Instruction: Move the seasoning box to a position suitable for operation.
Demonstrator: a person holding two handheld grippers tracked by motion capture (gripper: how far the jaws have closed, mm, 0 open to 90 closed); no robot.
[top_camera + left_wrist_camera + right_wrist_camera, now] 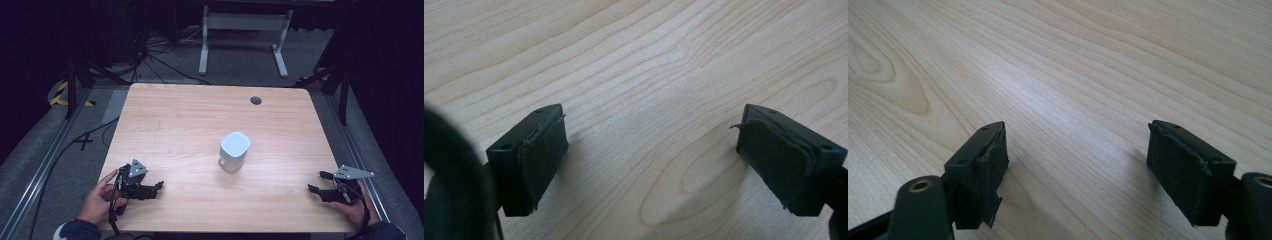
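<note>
Pads of the left gripper stand wide apart in the left gripper view, with nothing between them but bare wood grain; their shadows fall on the board just under them. Those of the right gripper are spread just as wide in the right gripper view, again with only wood between, and the lining on one pad looks frayed at its edge.

From the high view, the left gripper lies low over the table at about seven o'clock from the board's middle, its jaws pointing toward three o'clock, a grey three-cornered plate on top and a hand behind it. The right gripper sits at about four o'clock near the right edge, its jaws pointing toward nine o'clock, held by the other hand.

Between them, just right of the table's middle and well apart from both, stands a white container with a rounded square top, upright and untouched. At one o'clock near the far edge is a small dark round hole.
</note>
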